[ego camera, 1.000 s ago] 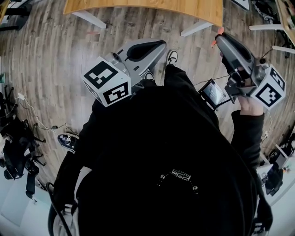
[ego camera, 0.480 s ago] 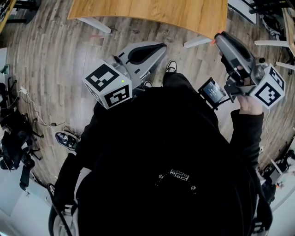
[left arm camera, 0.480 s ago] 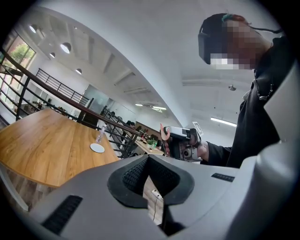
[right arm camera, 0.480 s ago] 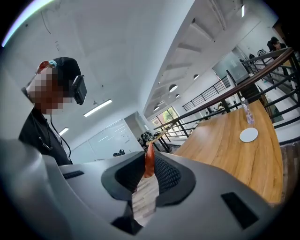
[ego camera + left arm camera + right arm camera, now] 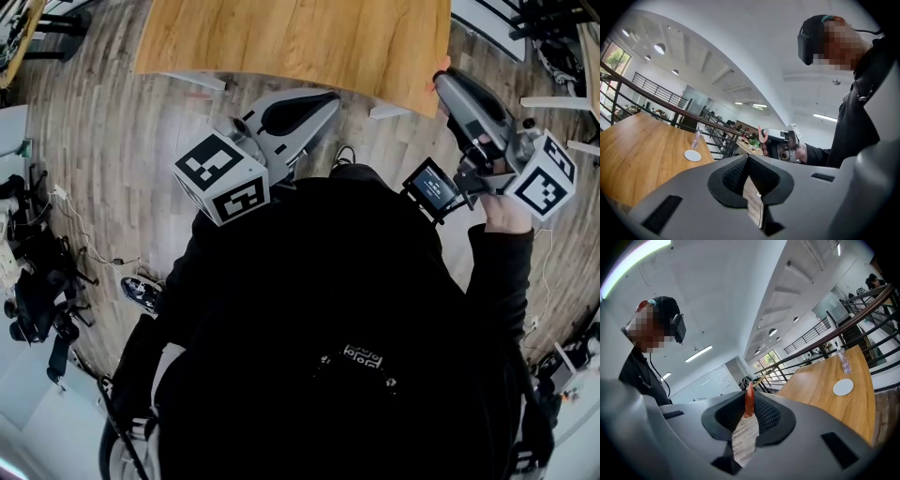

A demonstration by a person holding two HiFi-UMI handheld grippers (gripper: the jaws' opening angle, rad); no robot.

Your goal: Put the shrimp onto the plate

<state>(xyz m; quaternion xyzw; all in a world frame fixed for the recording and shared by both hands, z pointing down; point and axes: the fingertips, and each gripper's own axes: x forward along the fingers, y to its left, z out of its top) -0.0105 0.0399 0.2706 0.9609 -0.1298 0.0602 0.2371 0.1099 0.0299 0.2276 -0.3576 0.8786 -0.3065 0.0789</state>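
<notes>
An orange-red shrimp (image 5: 749, 403) stands upright between the tips of my right gripper (image 5: 749, 394), which is shut on it. In the head view the right gripper (image 5: 439, 77) holds the shrimp (image 5: 436, 82) at the near edge of a wooden table (image 5: 300, 42). A small white plate (image 5: 843, 386) lies far down that table; the same plate (image 5: 693, 155) also shows in the left gripper view. My left gripper (image 5: 748, 157) is shut with nothing in it. In the head view the left gripper (image 5: 330, 94) hangs just short of the table edge.
A clear bottle (image 5: 843, 363) stands just beyond the plate, near a dark railing (image 5: 661, 105) along the table's far side. White table legs (image 5: 197, 80) reach the wood floor. Cables and dark gear (image 5: 37, 300) lie on the floor at left.
The table has come closer and fills more of the head view's top. Both grippers have moved toward its near edge, the right one still carrying the shrimp.
</notes>
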